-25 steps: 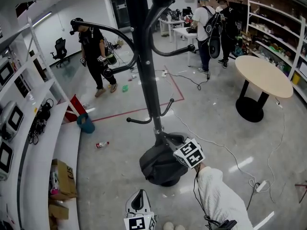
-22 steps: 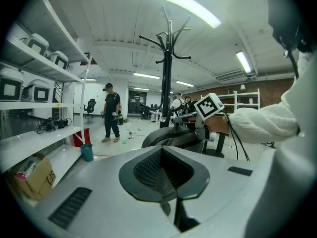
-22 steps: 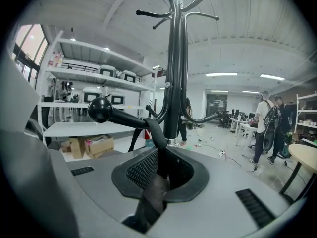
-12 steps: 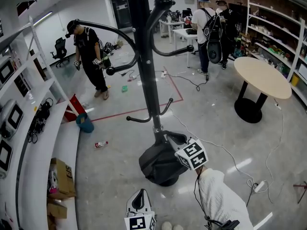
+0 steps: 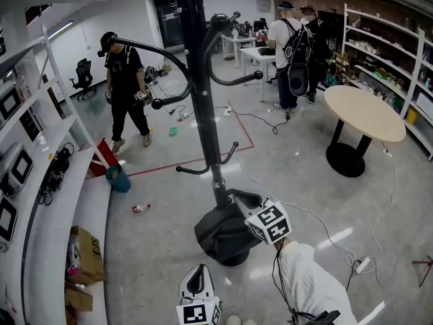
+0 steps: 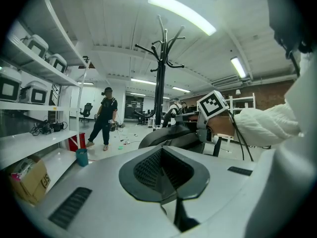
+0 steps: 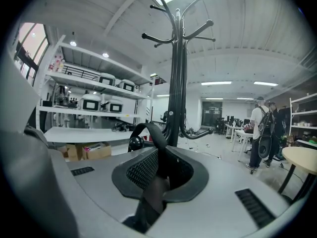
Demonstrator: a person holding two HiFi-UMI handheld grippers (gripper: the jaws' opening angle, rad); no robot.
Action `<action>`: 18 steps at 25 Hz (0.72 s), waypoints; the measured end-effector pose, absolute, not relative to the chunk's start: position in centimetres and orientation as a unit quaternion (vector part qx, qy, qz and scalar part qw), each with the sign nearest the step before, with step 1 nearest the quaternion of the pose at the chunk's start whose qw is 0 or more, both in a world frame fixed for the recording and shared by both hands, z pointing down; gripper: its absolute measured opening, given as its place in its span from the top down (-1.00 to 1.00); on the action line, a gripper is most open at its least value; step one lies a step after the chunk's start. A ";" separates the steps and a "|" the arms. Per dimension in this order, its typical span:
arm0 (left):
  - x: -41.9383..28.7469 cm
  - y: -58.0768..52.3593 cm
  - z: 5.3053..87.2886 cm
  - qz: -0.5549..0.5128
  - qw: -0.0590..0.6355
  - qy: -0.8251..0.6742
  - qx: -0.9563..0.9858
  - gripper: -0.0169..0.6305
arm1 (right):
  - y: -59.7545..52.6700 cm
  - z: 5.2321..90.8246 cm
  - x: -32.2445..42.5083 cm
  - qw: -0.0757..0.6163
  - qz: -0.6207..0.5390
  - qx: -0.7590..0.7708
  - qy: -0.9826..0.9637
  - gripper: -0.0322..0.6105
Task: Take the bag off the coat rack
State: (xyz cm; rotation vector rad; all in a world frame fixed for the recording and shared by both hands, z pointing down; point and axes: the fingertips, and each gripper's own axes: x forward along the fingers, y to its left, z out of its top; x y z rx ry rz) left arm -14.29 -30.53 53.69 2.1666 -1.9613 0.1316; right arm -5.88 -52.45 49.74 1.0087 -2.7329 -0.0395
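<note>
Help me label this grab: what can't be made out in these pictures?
1. Head view: the base of the coat rack, hidden under the bag.
2. Right gripper view: the right gripper grips the strap, but strap and hook tip overlap, so hooked or free is unclear.
3. Head view: that grip, behind the marker cube.

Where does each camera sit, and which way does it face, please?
Head view: on the person's head, facing steeply down at the tall black coat rack and black fabric bag; left gripper, right gripper and white sleeve show.
Left gripper view: low, facing across the floor over its shut, empty jaws toward bag and rack; the right gripper and sleeve show.
Right gripper view: facing up the rack; its jaws clamp the bag's black strap.
Shared: all three show the rack.
</note>
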 end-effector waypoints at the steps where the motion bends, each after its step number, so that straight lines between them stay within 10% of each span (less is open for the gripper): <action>1: -14.2 -30.5 53.5 0.043 0.105 -0.666 0.737 0.95 | -52.3 49.7 -5.9 0.112 -0.013 0.344 -0.932 0.75; 18: -12.6 -28.5 50.9 0.020 0.075 -0.660 0.747 0.95 | -46.9 48.6 -3.7 0.100 -0.007 0.351 -0.931 0.75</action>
